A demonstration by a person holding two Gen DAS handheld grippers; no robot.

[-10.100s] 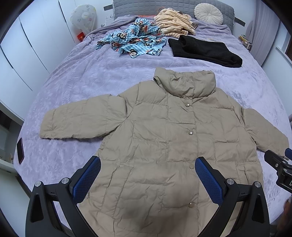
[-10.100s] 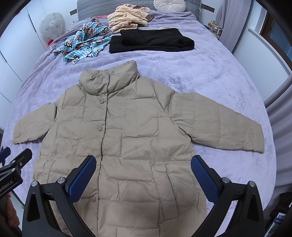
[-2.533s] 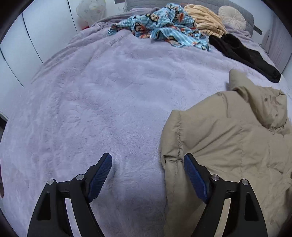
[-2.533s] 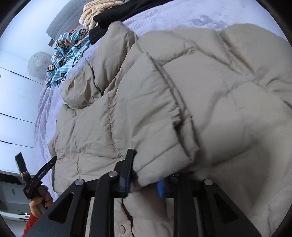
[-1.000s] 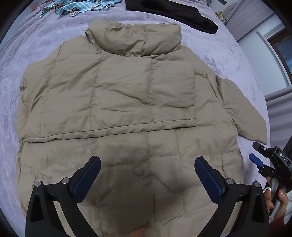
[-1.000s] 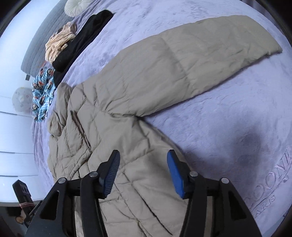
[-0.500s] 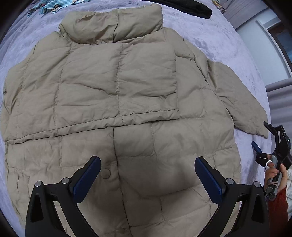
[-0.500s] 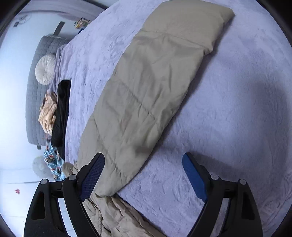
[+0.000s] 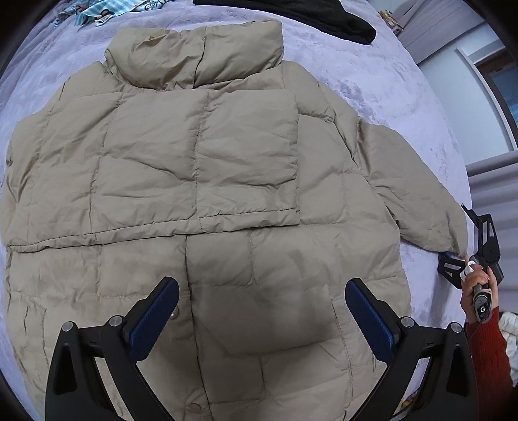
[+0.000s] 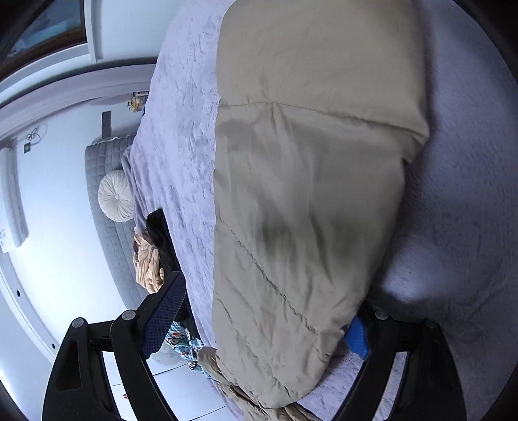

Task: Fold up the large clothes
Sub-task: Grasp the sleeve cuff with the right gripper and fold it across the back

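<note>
A beige puffer jacket (image 9: pixel 207 181) lies flat on the lilac bedspread (image 9: pixel 372 87), collar at the far side, its left sleeve folded across the chest. My left gripper (image 9: pixel 259 311) hovers open and empty above the jacket's lower front. The jacket's right sleeve (image 9: pixel 417 191) stretches out to the right. My right gripper (image 9: pixel 466 249) is at its cuff; in the right wrist view the sleeve (image 10: pixel 307 181) lies between the wide-open fingers (image 10: pixel 165 311), and the gripper (image 10: pixel 262 320) is not closed on it.
A black garment (image 9: pixel 317 16) and a blue patterned cloth (image 9: pixel 97 9) lie at the far end of the bed. A striped tan garment (image 10: pixel 147 259), a round cushion (image 10: pixel 115 196) and a grey headboard (image 10: pixel 106 194) show in the right wrist view. The bed's right edge meets curtains (image 9: pixel 495 181).
My right gripper has moved in along the right sleeve until its open fingers straddle the cuff. My left gripper has drifted slightly over the jacket front, staying open.
</note>
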